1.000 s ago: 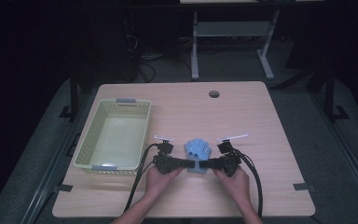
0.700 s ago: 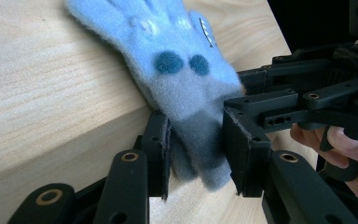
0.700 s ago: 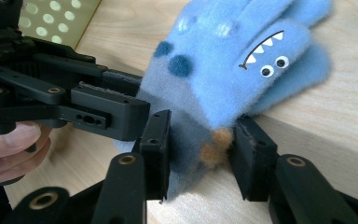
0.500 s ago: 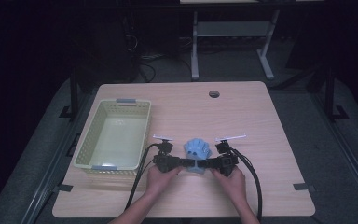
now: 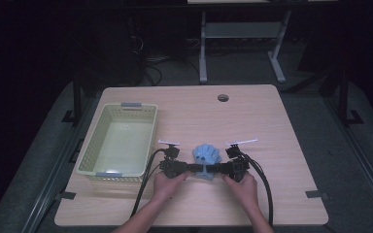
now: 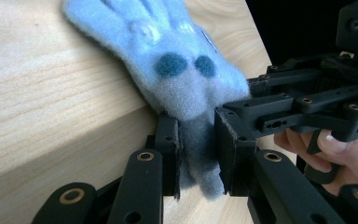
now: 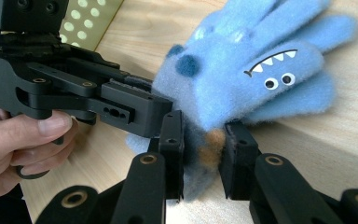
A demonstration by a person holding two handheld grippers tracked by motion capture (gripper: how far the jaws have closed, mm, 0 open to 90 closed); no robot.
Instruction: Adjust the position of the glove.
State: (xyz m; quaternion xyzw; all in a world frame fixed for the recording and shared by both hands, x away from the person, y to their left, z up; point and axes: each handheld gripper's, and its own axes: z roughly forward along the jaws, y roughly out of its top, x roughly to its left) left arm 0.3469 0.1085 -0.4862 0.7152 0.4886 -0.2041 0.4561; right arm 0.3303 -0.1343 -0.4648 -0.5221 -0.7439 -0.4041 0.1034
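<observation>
From the high view, a fuzzy blue monster glove [image 5: 208,156] is lying near the front edge of the wooden table [image 5: 272,121], between both grippers. The pale green plastic basket [image 5: 90,153] at the left edge is sitting empty.

In the left gripper view, the left gripper [image 6: 196,154] is squeezing the glove's cuff.

In the right gripper view, the right gripper [image 7: 204,154] is squeezing the cuff too. Nothing looks put away yet.

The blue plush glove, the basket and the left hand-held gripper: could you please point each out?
blue plush glove [image 7: 261,70]: right gripper view, on its toothy face.
basket [image 5: 118,173]: high view, near rim.
left hand-held gripper [image 6: 196,149]: left gripper view, between its jaws gripping the cuff.
</observation>
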